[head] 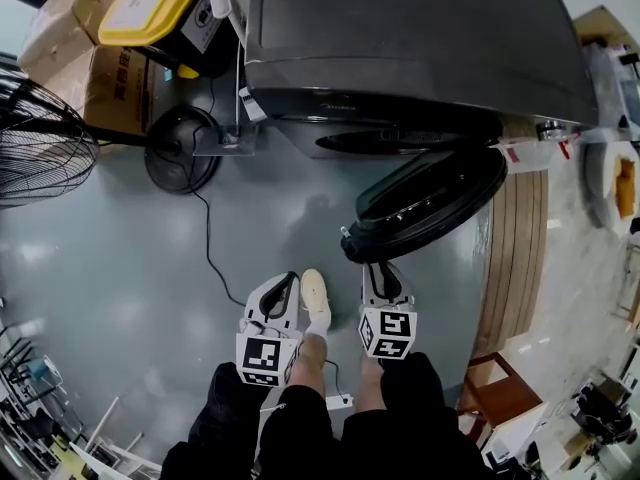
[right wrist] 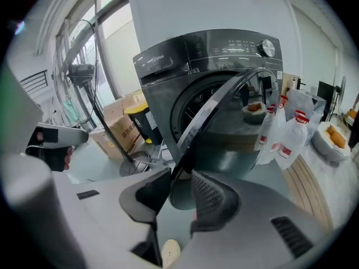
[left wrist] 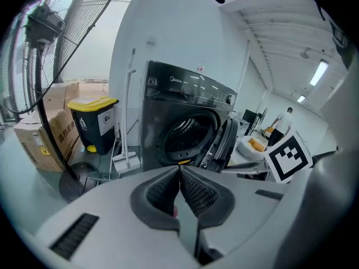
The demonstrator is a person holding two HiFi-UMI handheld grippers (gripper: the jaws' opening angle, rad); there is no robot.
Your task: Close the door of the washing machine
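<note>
Floor [head: 150,268] open left of door [head: 430,203] edge

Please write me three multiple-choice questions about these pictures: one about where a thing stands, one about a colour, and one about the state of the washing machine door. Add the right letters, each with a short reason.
1. Where is the bin relative to the washing machine?
A. On top of it
B. On the floor at its left, as the left gripper view shows it
C. Inside its drum

2. What colour is the bin's lid?
A. Red
B. Yellow
C. White

3. In what state is the machine's door?
A. Shut
B. Taken off and lying flat on the floor
C. Swung open

Answers:
1 B: the bin stands left of the machine, near the cardboard boxes.
2 B: the lid is bright yellow over a black body.
3 C: the door stands out from the front, and the drum opening shows.
</note>
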